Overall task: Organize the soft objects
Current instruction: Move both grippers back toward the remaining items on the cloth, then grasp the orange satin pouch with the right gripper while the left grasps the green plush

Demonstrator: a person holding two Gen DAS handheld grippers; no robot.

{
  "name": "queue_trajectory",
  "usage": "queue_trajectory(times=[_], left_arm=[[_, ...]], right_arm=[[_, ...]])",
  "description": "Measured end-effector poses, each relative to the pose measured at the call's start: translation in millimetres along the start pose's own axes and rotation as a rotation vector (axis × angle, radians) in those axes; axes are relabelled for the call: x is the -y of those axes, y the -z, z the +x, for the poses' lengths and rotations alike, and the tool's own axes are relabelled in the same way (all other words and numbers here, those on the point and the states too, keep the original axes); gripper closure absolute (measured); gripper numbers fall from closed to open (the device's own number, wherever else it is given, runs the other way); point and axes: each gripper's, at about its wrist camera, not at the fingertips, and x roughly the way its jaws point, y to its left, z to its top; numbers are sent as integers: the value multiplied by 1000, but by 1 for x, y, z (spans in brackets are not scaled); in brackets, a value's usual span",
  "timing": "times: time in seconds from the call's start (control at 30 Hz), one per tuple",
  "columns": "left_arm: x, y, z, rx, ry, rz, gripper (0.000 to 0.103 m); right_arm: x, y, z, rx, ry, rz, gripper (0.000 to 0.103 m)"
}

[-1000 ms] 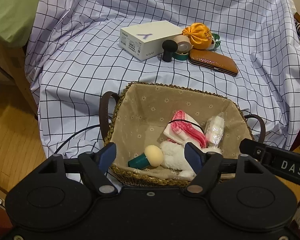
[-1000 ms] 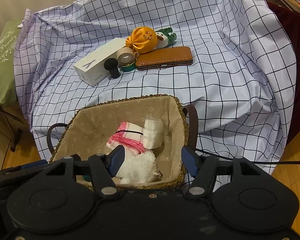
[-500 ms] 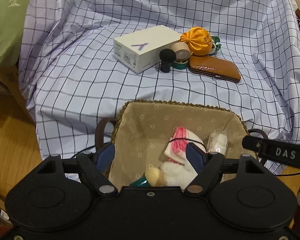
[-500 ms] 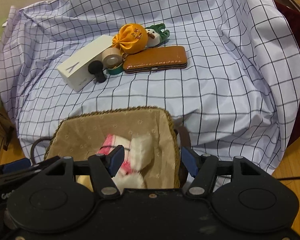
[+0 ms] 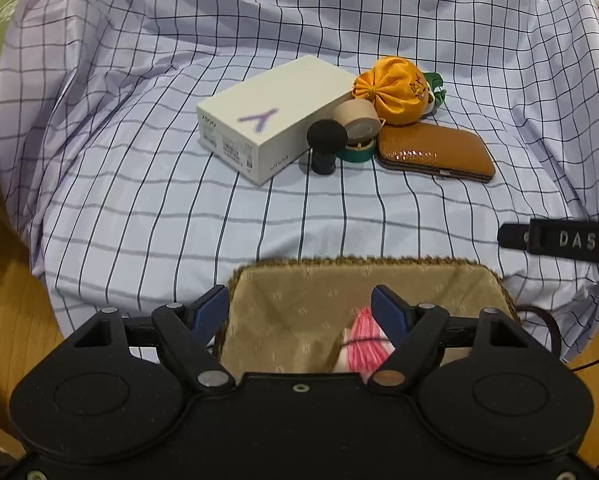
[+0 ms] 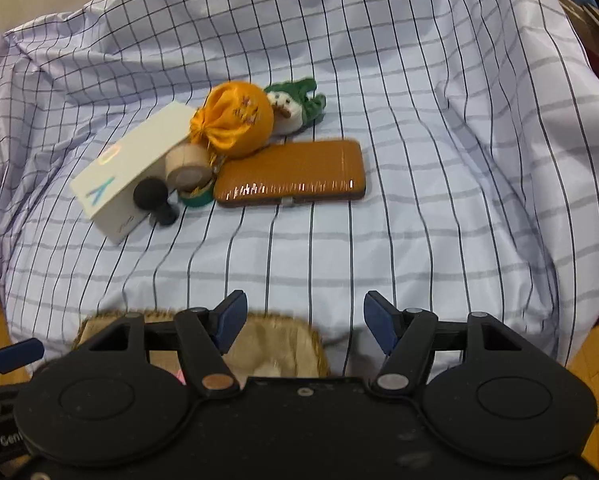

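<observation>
Both grippers, left gripper [image 5: 301,306] and right gripper [image 6: 302,316], stood empty with jaws parted, the right's just widening; the orange pouch [image 6: 235,120] lay well beyond them.

On the white rectangular cardboard box [image 5: 273,116] ahead of me I read a purple "Y" on the lid and "vivo" on its side. The black bar [image 5: 559,240] of my other gripper reads "DAS".

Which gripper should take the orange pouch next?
Right, probably. In its view the orange pouch sits nearer its centre line, with open cloth ahead. From the left gripper the pouch lies off right, behind the tape roll. Both are empty, jaws apart; right gripper.
</observation>
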Motion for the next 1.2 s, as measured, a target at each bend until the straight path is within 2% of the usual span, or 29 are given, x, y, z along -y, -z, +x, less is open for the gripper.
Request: queue_trajectory(times=[0.33,0.6,0.8,0.93,1.2], left_arm=[[-4,-33,21,10,-7,25,29],[-5,-43,39,-18,9,8,29],[-6,-44,47,-36,18,-2,29],[-8,-45,49,-37,14,-3,29],[-11,-48,55,-46,3,-6,29]], right_arm=[[-12,-55,29,59,19,-33,38],[-30,-93,57,110,-37,6,23],[-41,-112,85,137,-76,62,8],[-43,-122,105,136,-91,95,6],[-54,-129,132,123,-101,84,5]])
